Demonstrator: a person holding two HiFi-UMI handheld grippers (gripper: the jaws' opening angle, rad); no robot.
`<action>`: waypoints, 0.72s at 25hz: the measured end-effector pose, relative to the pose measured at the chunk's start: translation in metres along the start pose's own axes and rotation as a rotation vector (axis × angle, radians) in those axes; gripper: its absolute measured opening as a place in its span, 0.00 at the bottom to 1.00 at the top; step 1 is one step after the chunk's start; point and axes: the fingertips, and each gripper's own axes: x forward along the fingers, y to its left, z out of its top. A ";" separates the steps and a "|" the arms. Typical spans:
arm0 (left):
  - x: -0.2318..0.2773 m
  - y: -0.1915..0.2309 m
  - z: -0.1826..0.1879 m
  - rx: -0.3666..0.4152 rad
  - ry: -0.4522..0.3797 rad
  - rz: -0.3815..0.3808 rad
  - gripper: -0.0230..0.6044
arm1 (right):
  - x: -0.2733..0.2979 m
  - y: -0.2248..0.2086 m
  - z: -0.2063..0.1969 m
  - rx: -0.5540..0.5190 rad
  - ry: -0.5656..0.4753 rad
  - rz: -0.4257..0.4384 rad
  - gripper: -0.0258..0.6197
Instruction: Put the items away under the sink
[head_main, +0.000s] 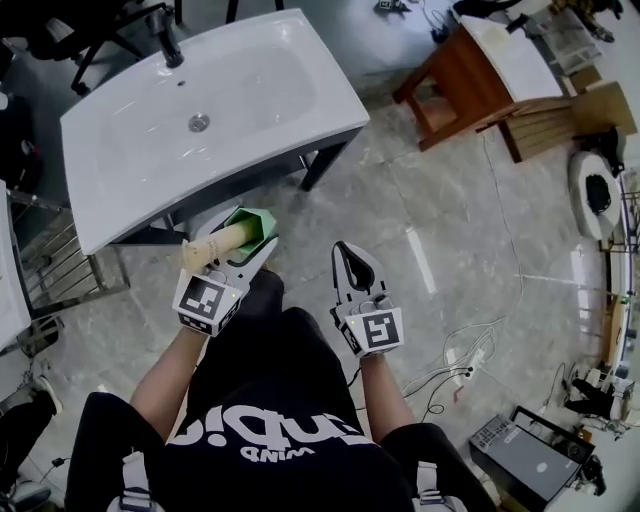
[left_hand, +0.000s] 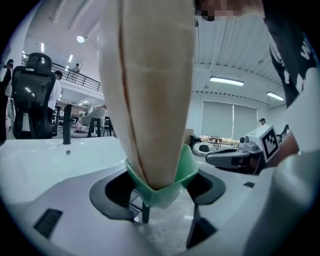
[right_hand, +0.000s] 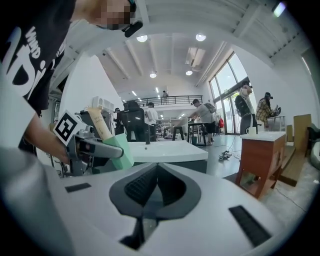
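Left claw (head_main: 255, 243) grips a beige tube (head_main: 215, 247) by its green cap (head_main: 250, 222), body slanting back above the jaws, apparently for carriage; the sink (head_main: 330, 100) lies just ahead. Right claw (head_main: 352, 265), beside it, is closed and empty, presumably in reserve.

Black shirt (head_main: 262, 440) bears white lettering "WIND"

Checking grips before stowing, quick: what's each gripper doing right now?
Left gripper: closed on the green-capped tube.
Right gripper: closed, empty.
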 end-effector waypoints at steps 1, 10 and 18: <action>0.006 0.003 -0.011 -0.003 0.005 0.007 0.55 | 0.005 -0.003 -0.010 0.003 -0.001 0.001 0.07; 0.058 0.038 -0.090 0.023 0.025 0.030 0.55 | 0.063 -0.028 -0.080 0.000 -0.034 0.043 0.07; 0.105 0.064 -0.157 0.021 0.031 0.022 0.55 | 0.114 -0.055 -0.148 -0.006 -0.055 0.026 0.07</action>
